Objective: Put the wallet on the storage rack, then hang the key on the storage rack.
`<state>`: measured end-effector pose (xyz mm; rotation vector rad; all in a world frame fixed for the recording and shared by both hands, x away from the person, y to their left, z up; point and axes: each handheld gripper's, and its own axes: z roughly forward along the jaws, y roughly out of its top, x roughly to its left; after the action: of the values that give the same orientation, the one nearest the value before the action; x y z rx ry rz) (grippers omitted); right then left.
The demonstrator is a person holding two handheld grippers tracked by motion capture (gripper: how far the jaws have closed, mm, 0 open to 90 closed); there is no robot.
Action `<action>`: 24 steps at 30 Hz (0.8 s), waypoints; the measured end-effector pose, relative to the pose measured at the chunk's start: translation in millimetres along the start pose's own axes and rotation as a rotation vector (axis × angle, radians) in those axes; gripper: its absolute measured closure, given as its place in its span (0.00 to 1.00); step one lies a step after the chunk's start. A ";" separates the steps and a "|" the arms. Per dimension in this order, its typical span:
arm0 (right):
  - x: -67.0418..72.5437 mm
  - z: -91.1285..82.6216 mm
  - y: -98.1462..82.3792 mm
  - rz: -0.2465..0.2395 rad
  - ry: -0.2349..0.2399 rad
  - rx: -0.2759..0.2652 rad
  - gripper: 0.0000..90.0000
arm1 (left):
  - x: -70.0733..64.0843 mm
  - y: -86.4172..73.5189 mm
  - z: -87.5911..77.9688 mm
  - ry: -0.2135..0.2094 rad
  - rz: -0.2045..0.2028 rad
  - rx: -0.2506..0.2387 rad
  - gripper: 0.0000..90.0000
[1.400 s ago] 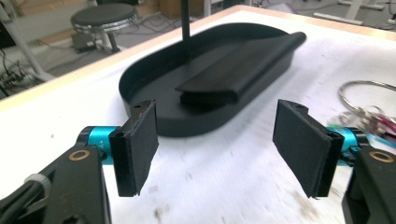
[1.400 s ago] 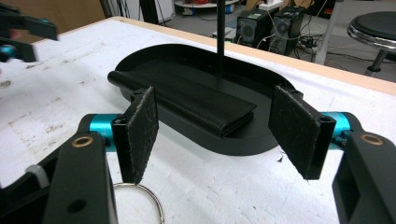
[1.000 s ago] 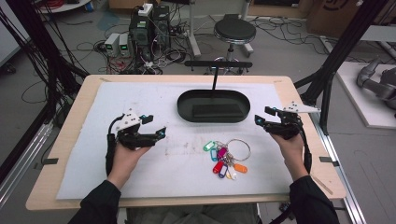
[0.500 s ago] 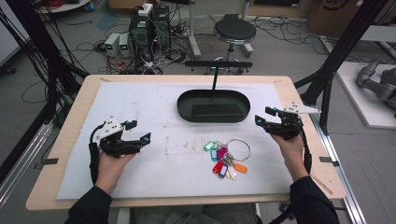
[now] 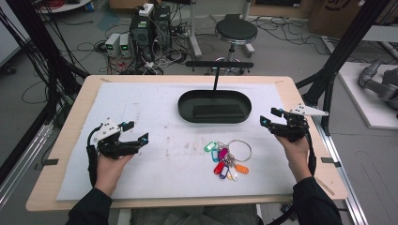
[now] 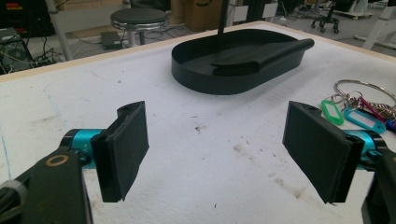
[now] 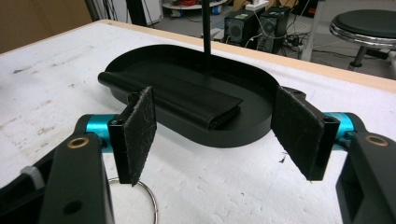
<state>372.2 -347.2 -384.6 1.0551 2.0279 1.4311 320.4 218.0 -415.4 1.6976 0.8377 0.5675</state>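
Black felt-like pads face each other across a wide gap on the left gripper (image 5: 133, 132), whose jaws have just been opening and now stand fully apart with nothing between them, only bare white table cover (image 5: 155, 108) ahead. That gripper sits low at the left side of the table, well apart from the bunch of keys (image 5: 226, 157), so it seems parked out of the way rather than reaching. The right gripper (image 5: 268, 117) also stands spread and empty, held just above the cover near the table's right edge, its jaws pointing toward the black oval tray (image 5: 187, 107). The keys lie flat on the cover near the middle, a loose metal ring fanned with coloured tags, just in front of the tray and between the two hands, nearer the right one. In the right gripper view a curve of the ring (image 7: 150, 198) shows just below the left jaw. Inside the tray rests a folded dark mat (image 7: 187, 100), with a thin post (image 7: 205, 28) rising behind it. Both hands look poised for a pick-up of the keys, most likely toward that tray.
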 end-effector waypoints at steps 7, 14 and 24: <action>1.7 -2.1 0.3 -0.005 -0.003 -0.005 0.35 | -3.5 0.0 3.2 -0.006 0.016 0.008 0.25; 1.2 -2.7 -1.4 -0.004 -0.010 0.005 0.34 | 1.1 0.4 3.8 -0.009 0.012 0.010 0.25; -1.1 -15.2 -16.3 -0.004 -0.027 0.042 0.35 | 2.6 1.8 2.6 0.006 0.025 0.011 0.25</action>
<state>356.5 -359.8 -394.2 1.0806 2.0483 1.3706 324.4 218.1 -414.6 1.7190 0.8260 0.5871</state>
